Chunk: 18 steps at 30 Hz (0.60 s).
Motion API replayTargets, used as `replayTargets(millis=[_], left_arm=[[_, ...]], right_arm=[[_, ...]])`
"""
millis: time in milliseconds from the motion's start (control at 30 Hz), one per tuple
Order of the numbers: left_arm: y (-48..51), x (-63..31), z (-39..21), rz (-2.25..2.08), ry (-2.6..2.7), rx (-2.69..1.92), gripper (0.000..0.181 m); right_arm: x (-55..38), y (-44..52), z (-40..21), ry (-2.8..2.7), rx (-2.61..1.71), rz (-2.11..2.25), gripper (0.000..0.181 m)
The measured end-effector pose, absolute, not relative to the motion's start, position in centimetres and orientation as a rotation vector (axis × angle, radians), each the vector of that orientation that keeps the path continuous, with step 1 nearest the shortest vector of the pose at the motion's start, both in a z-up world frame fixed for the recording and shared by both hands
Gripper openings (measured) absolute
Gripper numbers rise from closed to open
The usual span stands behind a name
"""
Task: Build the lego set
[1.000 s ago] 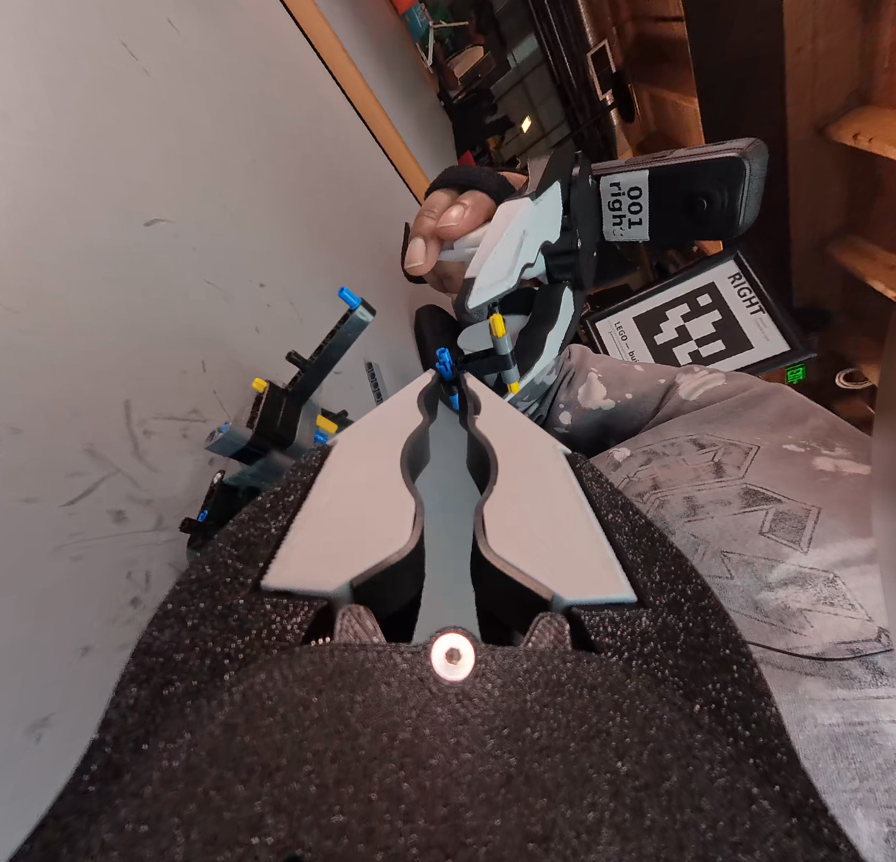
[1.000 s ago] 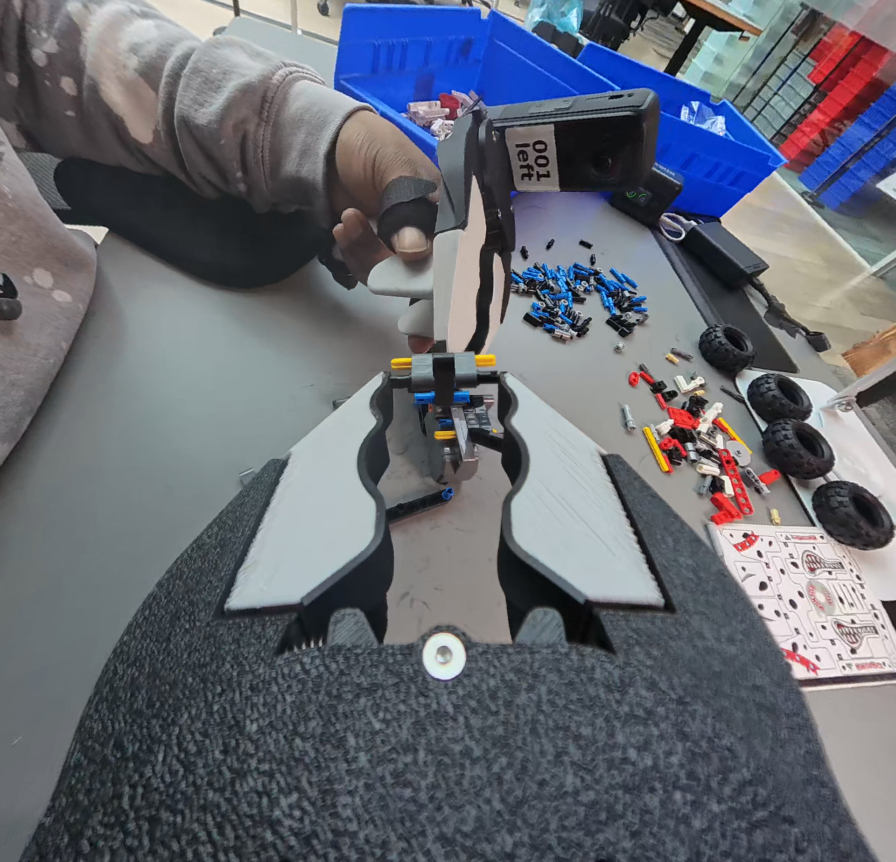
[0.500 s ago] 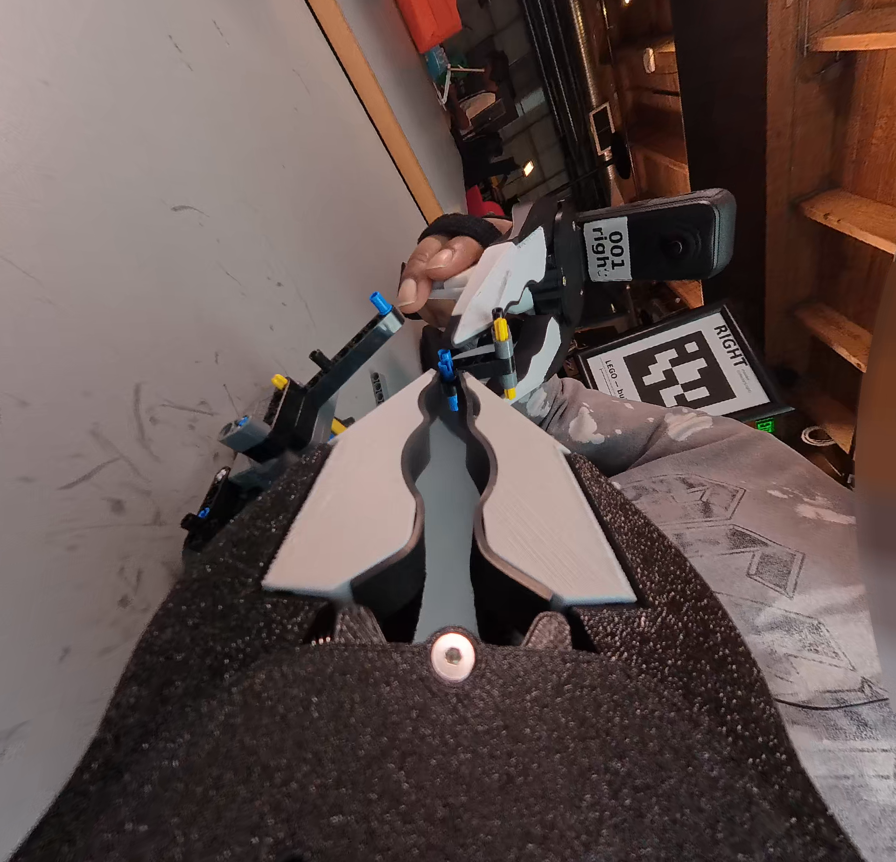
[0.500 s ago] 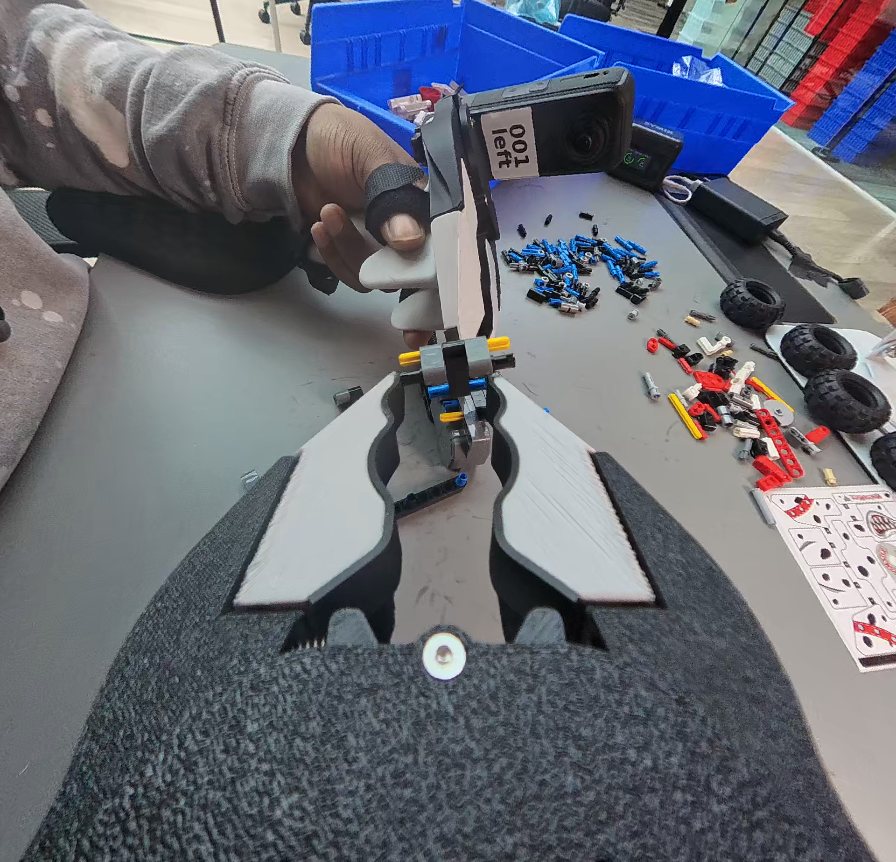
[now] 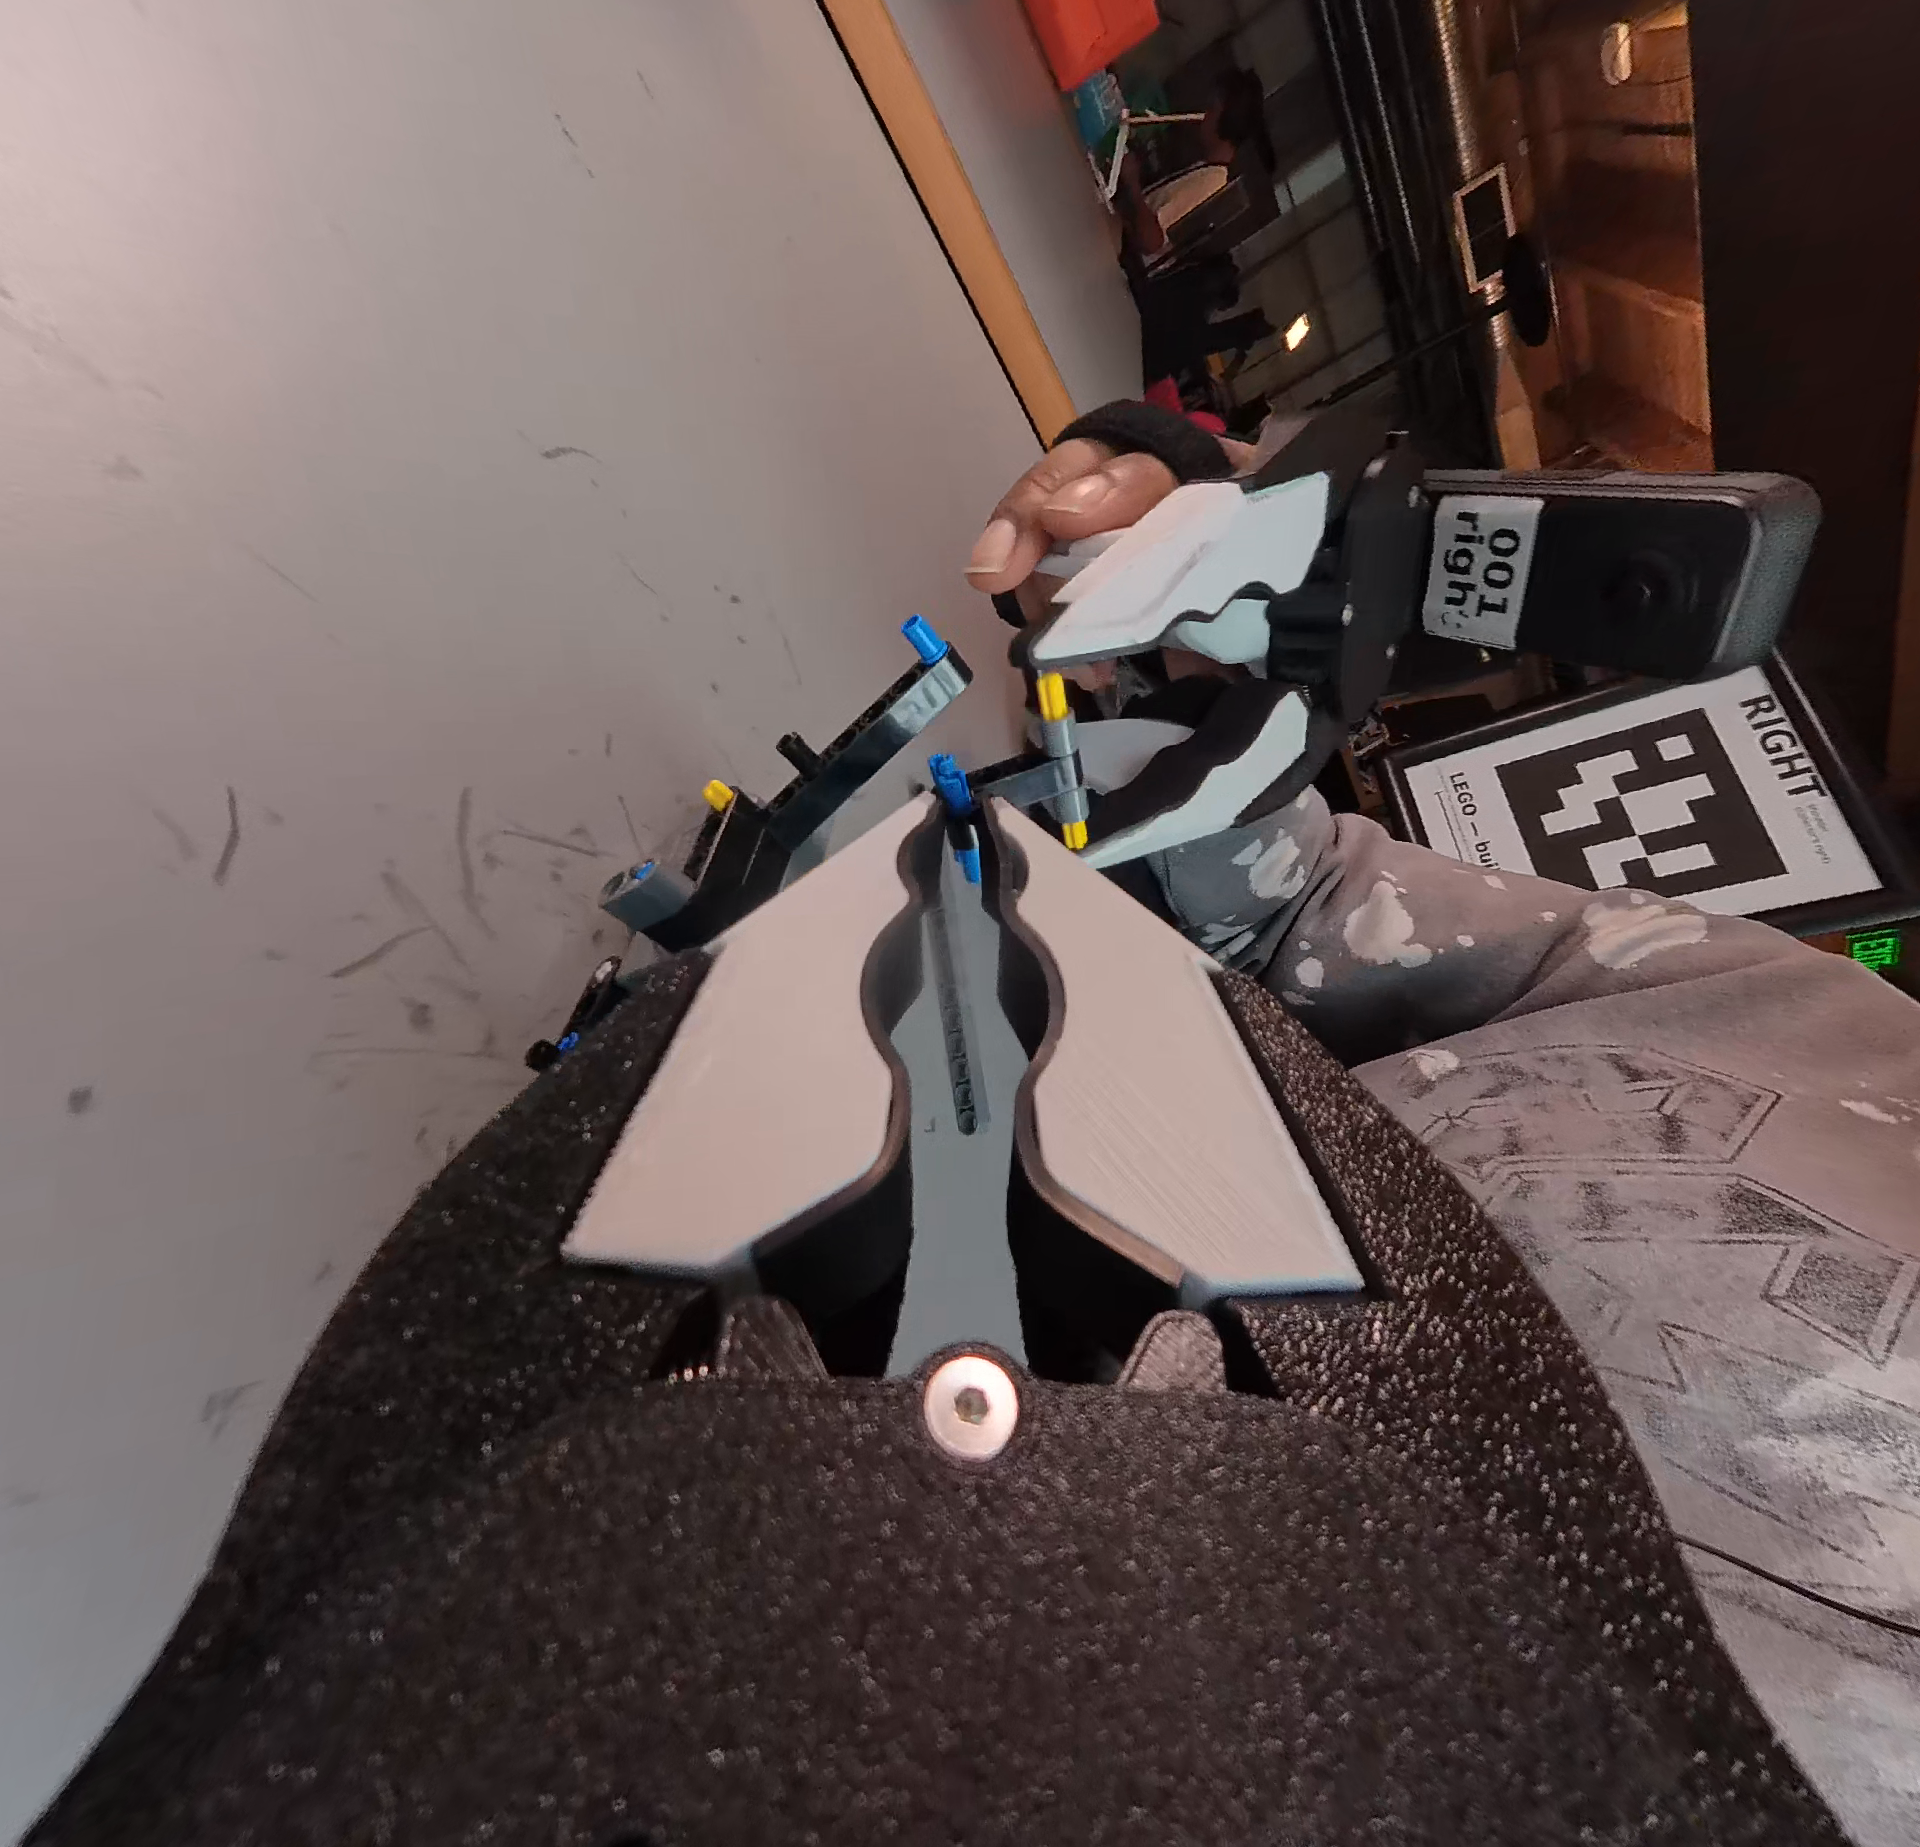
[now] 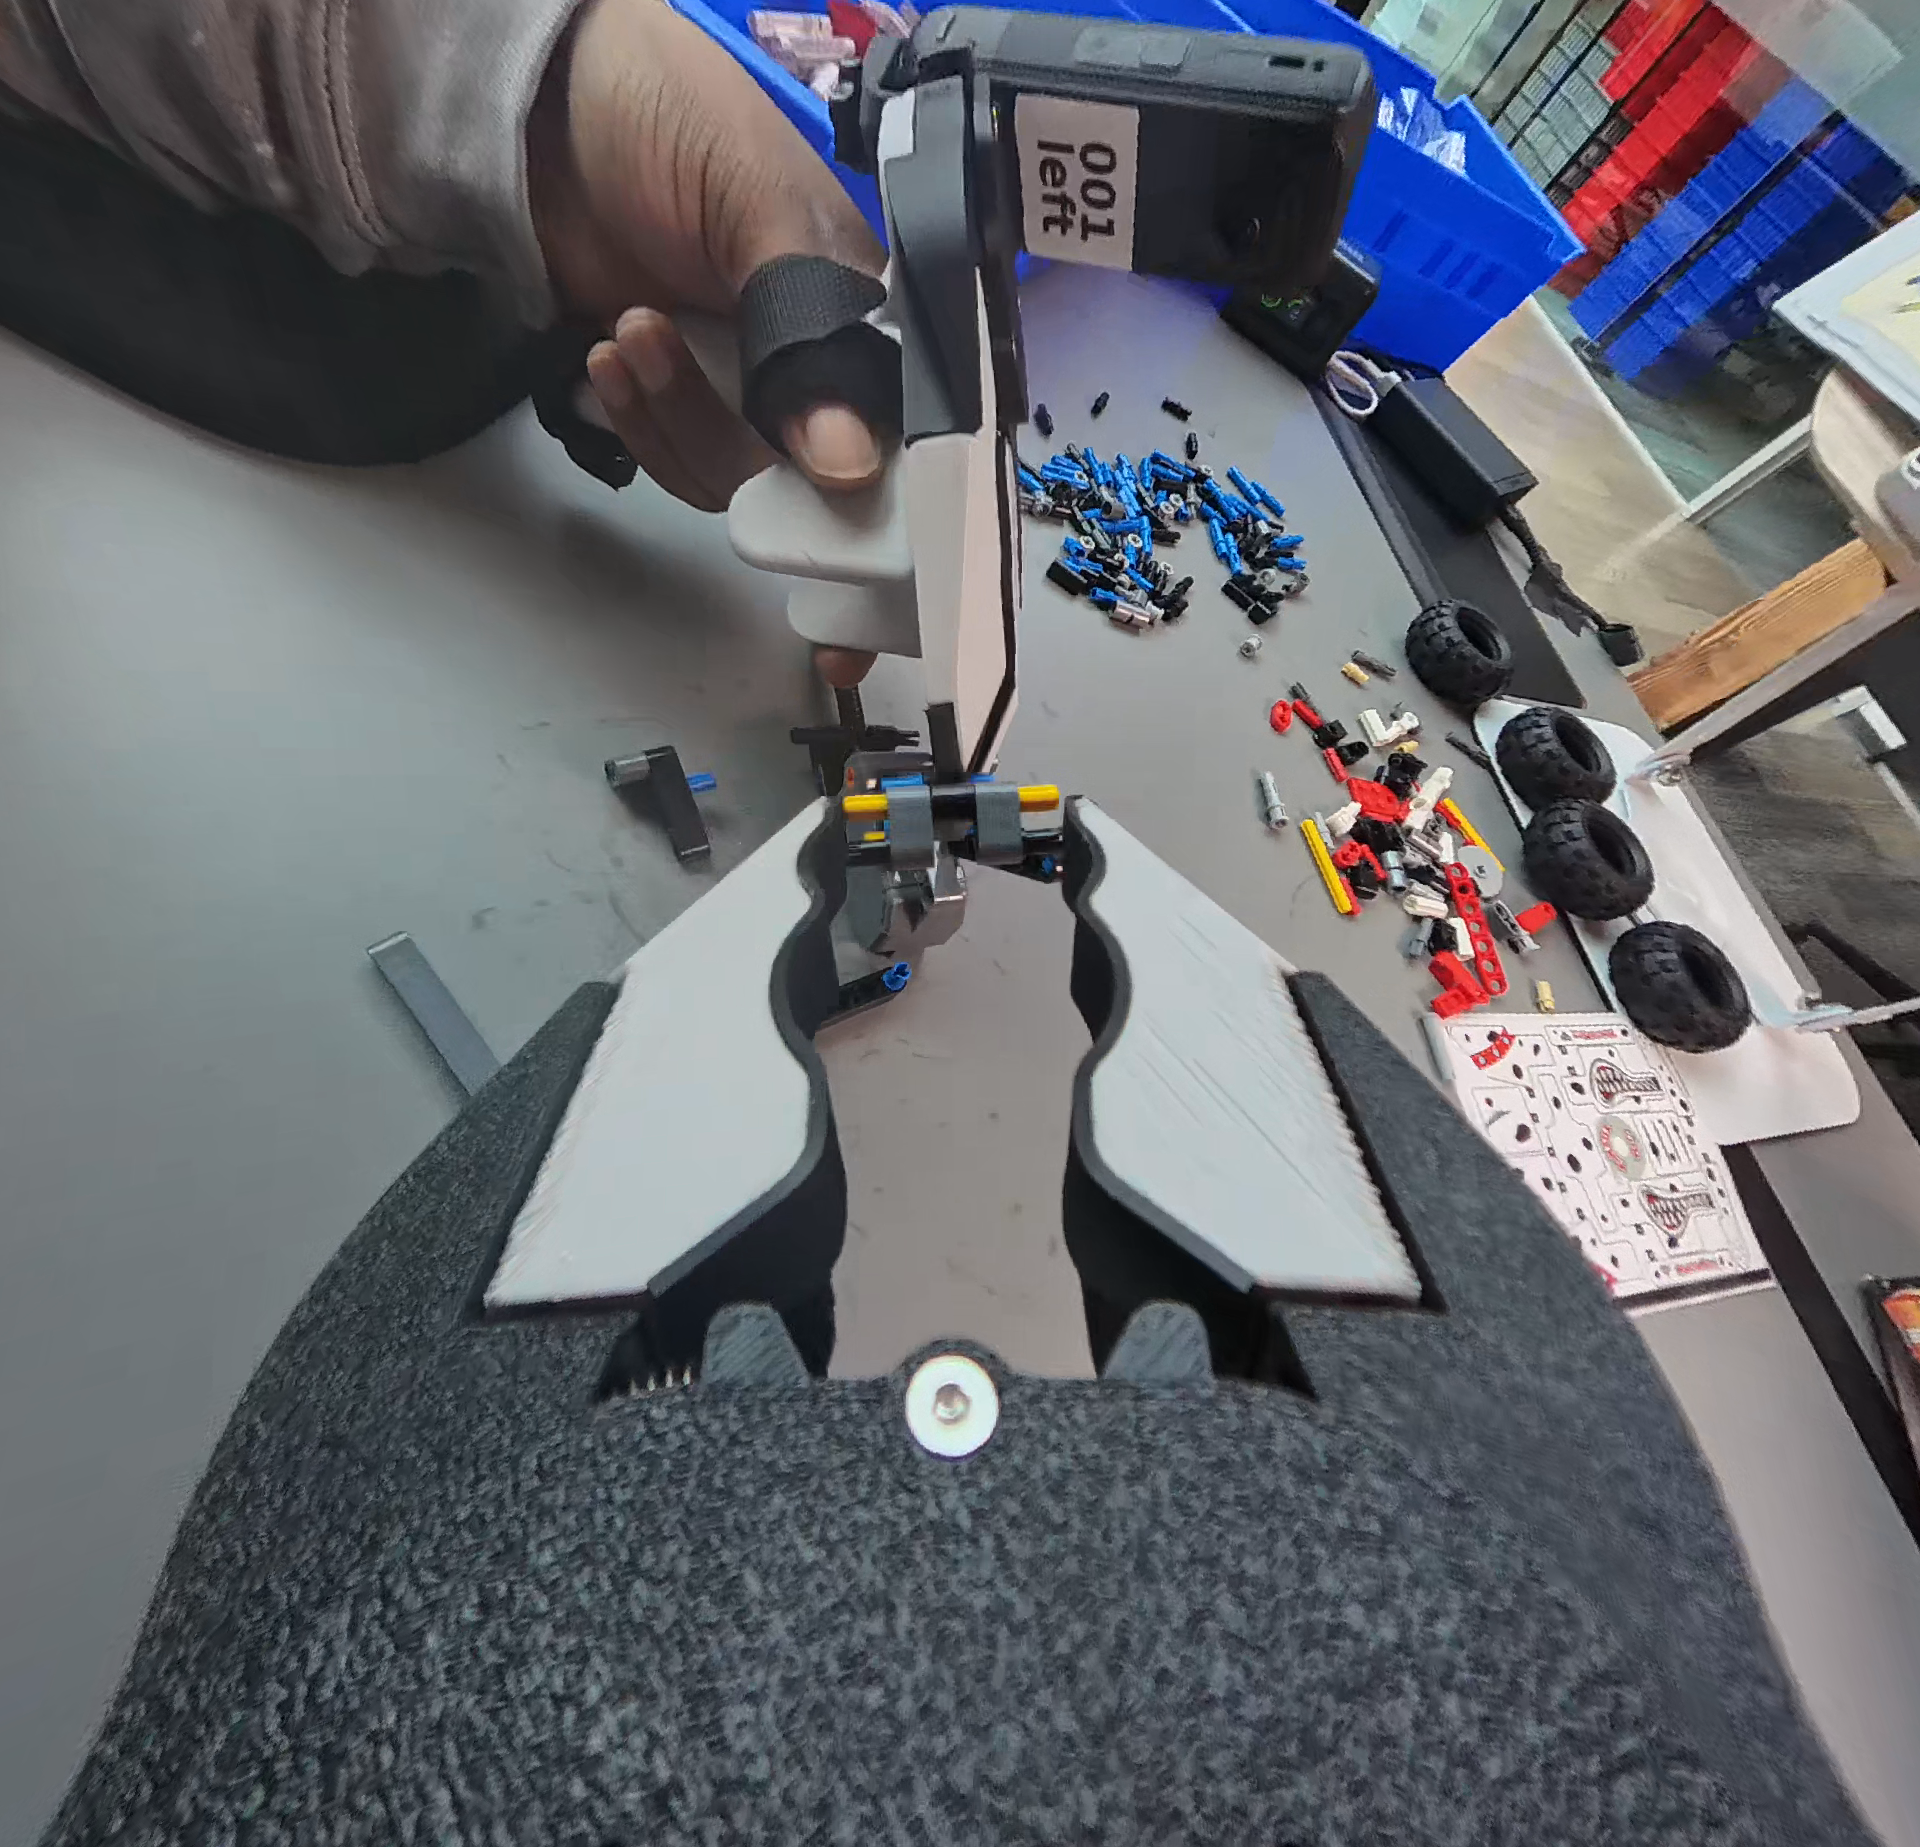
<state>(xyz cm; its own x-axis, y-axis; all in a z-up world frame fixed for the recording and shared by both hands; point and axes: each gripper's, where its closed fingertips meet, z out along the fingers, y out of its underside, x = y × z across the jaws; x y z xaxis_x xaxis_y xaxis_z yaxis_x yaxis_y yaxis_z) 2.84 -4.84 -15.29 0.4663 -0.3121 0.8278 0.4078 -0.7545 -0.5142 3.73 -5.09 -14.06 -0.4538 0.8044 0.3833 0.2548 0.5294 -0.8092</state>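
Left gripper (image 5: 958, 810) narrow, clamped on thin grey-black lego beam with blue pins (image 5: 956, 841). Right gripper (image 6: 948, 810) part-open, its fingertips at the yellow axle ends of the small grey lego assembly (image 6: 951, 808), above grey table (image 6: 260, 706).

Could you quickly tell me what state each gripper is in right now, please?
Left gripper: shut on the black beam of the small lego assembly.
Right gripper: shut on the yellow axle, one fingertip at each end.
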Motion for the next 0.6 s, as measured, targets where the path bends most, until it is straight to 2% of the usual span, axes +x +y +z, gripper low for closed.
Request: replayTargets(millis=[100,333,500,600], left_arm=[[-4.8,2.8,-14.6,-1.363,-0.082,-1.989,0.000],[-5.0,3.2,-12.2,-1.332,0.042,-1.876,0.001],[-5.7,2.5,-9.8,-0.780,0.437,-1.789,0.034],[-5.6,2.9,-9.3,-0.430,0.605,-1.729,0.040]], right_arm=[[4.3,-4.2,-14.8,-1.992,-0.936,0.935,0.041],[4.4,-4.9,-15.1,-1.994,-1.005,1.109,0.041],[4.3,-3.6,-11.9,-1.760,-1.276,1.510,0.041],[3.7,-3.4,-10.3,-1.550,-1.510,1.836,0.041]])
